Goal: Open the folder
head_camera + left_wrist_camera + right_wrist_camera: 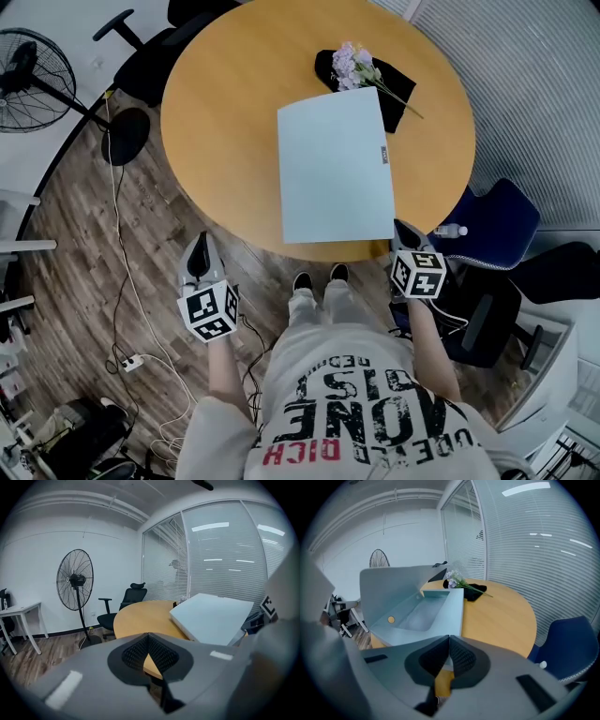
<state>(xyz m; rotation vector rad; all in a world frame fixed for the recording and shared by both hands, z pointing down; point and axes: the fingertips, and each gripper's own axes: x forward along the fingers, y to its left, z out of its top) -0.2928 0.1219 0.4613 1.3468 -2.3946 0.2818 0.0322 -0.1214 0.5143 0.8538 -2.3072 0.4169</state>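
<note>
The round orange wooden table carried a pale blue plastic folder overhanging its near edge, cover lifted ajar. The right gripper sat at that table edge, jaws pinched on the folder's near corner. The left gripper hung off the table, jaws closed on nothing.

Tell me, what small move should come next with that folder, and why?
Probably raise the right gripper and swing the cover open. Its fingers look closed on the near edge of the pale blue plastic folder, the cover stands only half raised, and the left gripper is shut, empty, off the round wooden table.
</note>
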